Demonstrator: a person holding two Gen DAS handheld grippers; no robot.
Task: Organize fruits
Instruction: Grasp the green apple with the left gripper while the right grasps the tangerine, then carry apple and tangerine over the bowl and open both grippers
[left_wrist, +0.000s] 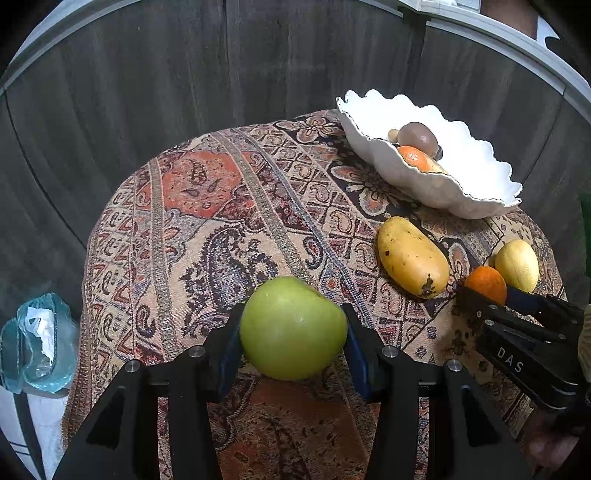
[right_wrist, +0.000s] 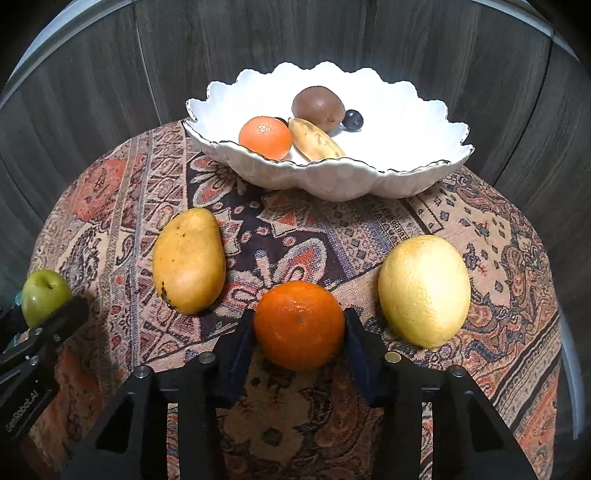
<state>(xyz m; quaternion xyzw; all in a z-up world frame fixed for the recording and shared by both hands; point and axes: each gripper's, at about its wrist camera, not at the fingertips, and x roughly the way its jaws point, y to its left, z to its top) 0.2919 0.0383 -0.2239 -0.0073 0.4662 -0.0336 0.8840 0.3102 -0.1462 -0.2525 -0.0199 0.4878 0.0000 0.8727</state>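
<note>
My left gripper (left_wrist: 293, 328) is shut on a green apple (left_wrist: 293, 328) low over the patterned cloth; the apple also shows in the right wrist view (right_wrist: 44, 295). My right gripper (right_wrist: 299, 325) is shut on an orange (right_wrist: 299, 325), which also shows in the left wrist view (left_wrist: 485, 284). A yellow mango (right_wrist: 189, 260) lies left of the orange and a large lemon (right_wrist: 424, 291) right of it. A white scalloped bowl (right_wrist: 332, 177) at the back holds a second orange (right_wrist: 265, 137), a brown fruit (right_wrist: 317, 105), a small banana-like fruit (right_wrist: 314, 142) and a dark grape (right_wrist: 353, 119).
The round table is covered by a patterned cloth (left_wrist: 221, 206) with edges dropping off all round. A dark wood-panel wall (left_wrist: 147, 92) stands behind. A blue-green plastic bag (left_wrist: 37, 350) sits below the table's left edge.
</note>
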